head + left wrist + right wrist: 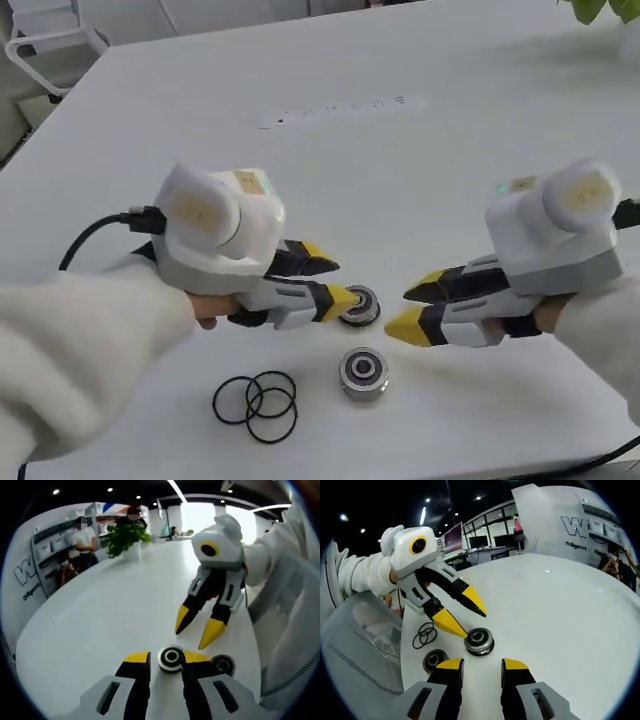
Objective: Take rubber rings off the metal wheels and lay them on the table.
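Observation:
Two metal wheels stand on the white table [420, 170]. One wheel [360, 306] [171, 658] [479, 641] sits at the tips of my left gripper [344, 283] [166, 658] [468, 617], which is open; its lower jaw touches the wheel's edge and its upper jaw stands clear. My right gripper [401, 309] [483, 665] [193, 635] faces it from the right, open and holding nothing, a short way from that wheel. The second wheel [363, 372] [222, 664] [435, 660] lies nearer the front edge. Three black rubber rings [257, 405] [424, 634] lie overlapping on the table to its left.
A black cable [90, 235] runs off the left gripper toward the table's left side. A potted plant [600, 8] [125, 535] stands at the far right corner. A mesh chair [355, 645] is beside the table, whose front edge lies just below the rings.

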{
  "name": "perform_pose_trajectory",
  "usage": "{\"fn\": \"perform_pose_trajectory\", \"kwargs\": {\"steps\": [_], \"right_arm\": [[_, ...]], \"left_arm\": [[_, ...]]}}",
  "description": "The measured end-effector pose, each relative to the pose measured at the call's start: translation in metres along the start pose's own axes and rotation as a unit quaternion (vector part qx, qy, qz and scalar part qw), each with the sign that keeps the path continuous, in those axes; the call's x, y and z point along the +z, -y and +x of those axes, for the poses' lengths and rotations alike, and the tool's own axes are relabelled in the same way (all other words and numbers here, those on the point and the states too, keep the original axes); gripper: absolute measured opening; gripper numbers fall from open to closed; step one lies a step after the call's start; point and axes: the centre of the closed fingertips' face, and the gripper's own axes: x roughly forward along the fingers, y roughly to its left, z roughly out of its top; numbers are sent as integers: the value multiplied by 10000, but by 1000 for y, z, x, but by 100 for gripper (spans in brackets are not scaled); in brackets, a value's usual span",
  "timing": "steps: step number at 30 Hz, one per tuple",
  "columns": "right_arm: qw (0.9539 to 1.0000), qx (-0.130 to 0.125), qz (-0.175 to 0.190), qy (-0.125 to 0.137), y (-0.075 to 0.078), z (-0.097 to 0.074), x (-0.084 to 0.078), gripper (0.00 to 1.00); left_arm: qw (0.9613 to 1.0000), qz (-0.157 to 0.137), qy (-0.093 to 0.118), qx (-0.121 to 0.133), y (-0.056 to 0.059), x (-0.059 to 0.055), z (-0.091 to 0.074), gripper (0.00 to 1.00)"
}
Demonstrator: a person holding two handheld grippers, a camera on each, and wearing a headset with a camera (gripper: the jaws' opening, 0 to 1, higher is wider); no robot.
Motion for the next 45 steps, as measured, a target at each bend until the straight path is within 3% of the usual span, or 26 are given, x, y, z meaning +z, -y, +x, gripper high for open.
{"fn": "perform_pose_trajectory", "kwargs": {"steps": [7,10,12,13,14,18,20,22,23,25,30,34,38,41,45], "right_arm": [[9998,189,-9,-41,-2,9,2,24],[9997,210,-64,-85,-3,12,1,24],[9997,219,-108,-71,-3,12,2,23],[9996,220,-121,-85,-2,13,1,23],[9996,225,-139,-85,-2,14,2,22],[9984,201,-495,-164,1,16,2,15],[9984,379,-327,-259,-6,17,0,11],[9986,184,-396,-300,1,16,-1,7],[9980,154,-485,-365,3,15,-2,0],[9992,148,-189,-323,2,16,-2,0],[9986,-10,-335,-406,3,17,-2,0],[9990,-124,141,-398,4,16,-2,0],[9978,-176,604,-228,5,15,-1,0],[9910,-53,1336,-39,5,12,1,0],[9833,80,1800,250,6,8,5,0]], "left_arm": [[9998,-72,-129,-134,5,-9,8,18],[9996,-217,-42,-153,7,-8,8,15],[9997,-213,-62,-99,5,-10,8,14],[9998,-132,24,-122,5,-6,9,14],[9996,-257,-28,-104,6,-8,9,14],[9996,-251,-20,-128,8,-8,9,13],[9996,-264,-8,-122,8,-8,8,13],[9996,-276,-1,-105,10,-8,8,13],[9995,-296,-4,-87,10,-8,7,13],[9994,-324,10,-82,14,-8,7,13],[9994,-330,-5,-102,14,-9,6,13],[9997,-195,-19,-121,15,-10,6,13],[9998,-181,-38,-121,14,-10,6,13],[9997,-178,-44,-138,13,-11,5,13],[9997,-179,-50,-152,13,-11,5,13]]}}
